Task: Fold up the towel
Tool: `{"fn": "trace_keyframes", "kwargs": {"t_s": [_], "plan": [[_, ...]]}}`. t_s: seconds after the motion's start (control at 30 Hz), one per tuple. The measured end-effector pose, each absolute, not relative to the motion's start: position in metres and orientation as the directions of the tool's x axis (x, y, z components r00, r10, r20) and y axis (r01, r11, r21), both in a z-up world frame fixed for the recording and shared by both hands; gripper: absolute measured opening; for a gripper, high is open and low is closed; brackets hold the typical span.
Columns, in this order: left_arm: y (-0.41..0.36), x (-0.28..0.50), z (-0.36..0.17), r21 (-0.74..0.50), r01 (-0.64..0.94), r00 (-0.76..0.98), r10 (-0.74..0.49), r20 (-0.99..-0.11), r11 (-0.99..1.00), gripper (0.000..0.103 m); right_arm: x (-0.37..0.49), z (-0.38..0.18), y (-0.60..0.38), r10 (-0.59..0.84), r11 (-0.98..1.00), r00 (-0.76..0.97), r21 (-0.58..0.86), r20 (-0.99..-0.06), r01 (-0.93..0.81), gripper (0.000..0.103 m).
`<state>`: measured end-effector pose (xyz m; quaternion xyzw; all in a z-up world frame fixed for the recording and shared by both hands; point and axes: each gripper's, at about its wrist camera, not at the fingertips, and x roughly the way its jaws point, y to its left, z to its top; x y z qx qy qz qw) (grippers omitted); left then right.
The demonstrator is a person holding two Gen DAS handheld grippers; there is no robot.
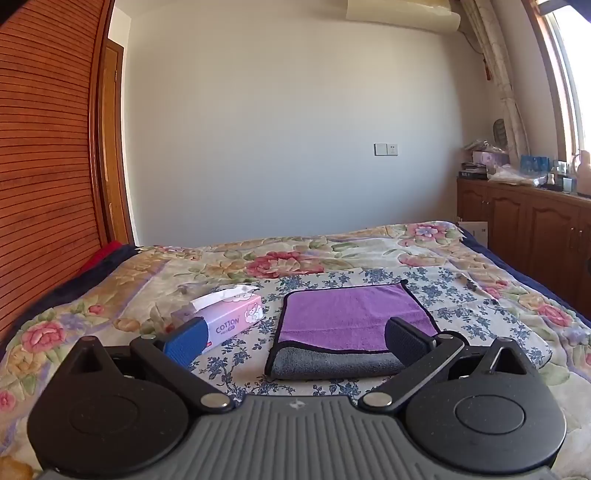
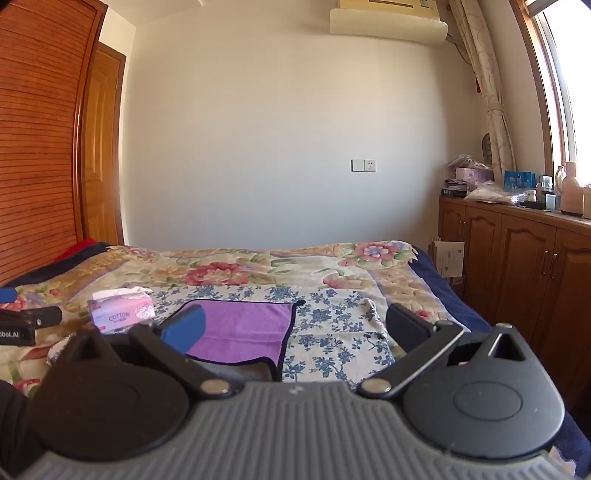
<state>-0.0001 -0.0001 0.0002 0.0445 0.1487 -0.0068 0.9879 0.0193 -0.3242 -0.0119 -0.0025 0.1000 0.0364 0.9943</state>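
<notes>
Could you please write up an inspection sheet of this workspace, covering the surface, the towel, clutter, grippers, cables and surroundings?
Surface: bed with floral quilt; blue-flowered cloth spread on it.
Job's things: purple towel lies folded over, grey underside showing along its near edge.
Clutter: tissue box left of the towel, apart from it.
Grippers: left gripper and right gripper, jaws wide apart, holding nothing.
Cables: nothing seen.
Surroundings: wooden wardrobe at left, cabinet with bottles and boxes at right, window, air conditioner above.

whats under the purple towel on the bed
The purple towel lies folded on a blue floral cloth, its grey underside showing at the near edge. Whatever lies beneath the towel's middle is covered.
</notes>
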Motion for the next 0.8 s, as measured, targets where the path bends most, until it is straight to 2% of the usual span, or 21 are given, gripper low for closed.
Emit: {"fn": "trace_keyframes", "kwargs": {"t_s": [0.8], "plan": [[-0.0003,-0.0025,0.0056,0.091,0.028,0.961,-0.001,-0.276,0.995,0.103,0.0153,-0.0114,-0.3243,0.071,0.997,0.978,0.005,-0.197,-0.071,0.103]]}}
